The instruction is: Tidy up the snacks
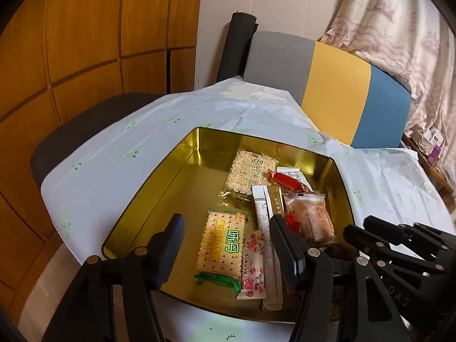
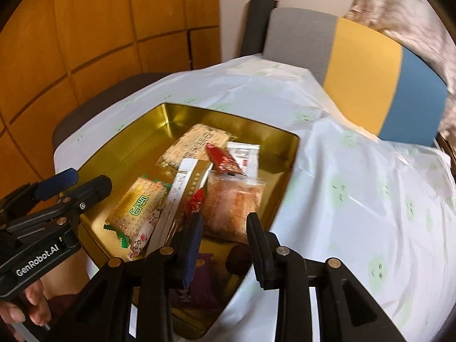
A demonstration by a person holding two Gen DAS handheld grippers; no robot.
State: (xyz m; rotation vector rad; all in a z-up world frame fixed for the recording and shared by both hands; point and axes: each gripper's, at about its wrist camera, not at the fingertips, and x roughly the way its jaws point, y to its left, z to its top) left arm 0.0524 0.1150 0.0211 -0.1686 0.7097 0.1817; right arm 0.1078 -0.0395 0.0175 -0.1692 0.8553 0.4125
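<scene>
A gold tin box (image 1: 159, 193) (image 2: 287, 171) sits on the white tablecloth and holds several wrapped snacks: a cracker pack (image 1: 221, 245) (image 2: 136, 208), a rice-crisp pack (image 1: 248, 175) (image 2: 196, 142), a floral candy (image 1: 253, 270), a red candy (image 1: 289, 182) (image 2: 225, 159), a clear-bagged pastry (image 1: 310, 216) (image 2: 236, 202) and long sachets (image 1: 266, 228). My left gripper (image 1: 225, 248) is open and empty above the cracker pack. My right gripper (image 2: 225, 242) is open and empty over the tin's near corner, above a purple packet (image 2: 201, 279).
A white tablecloth (image 1: 114, 154) (image 2: 356, 199) covers the table. A chair with a grey, yellow and blue back (image 1: 327, 85) (image 2: 364, 65) stands behind it, a dark seat (image 1: 85, 125) at the left. Wooden panels fill the left side. The left gripper also shows in the right wrist view (image 2: 65, 191).
</scene>
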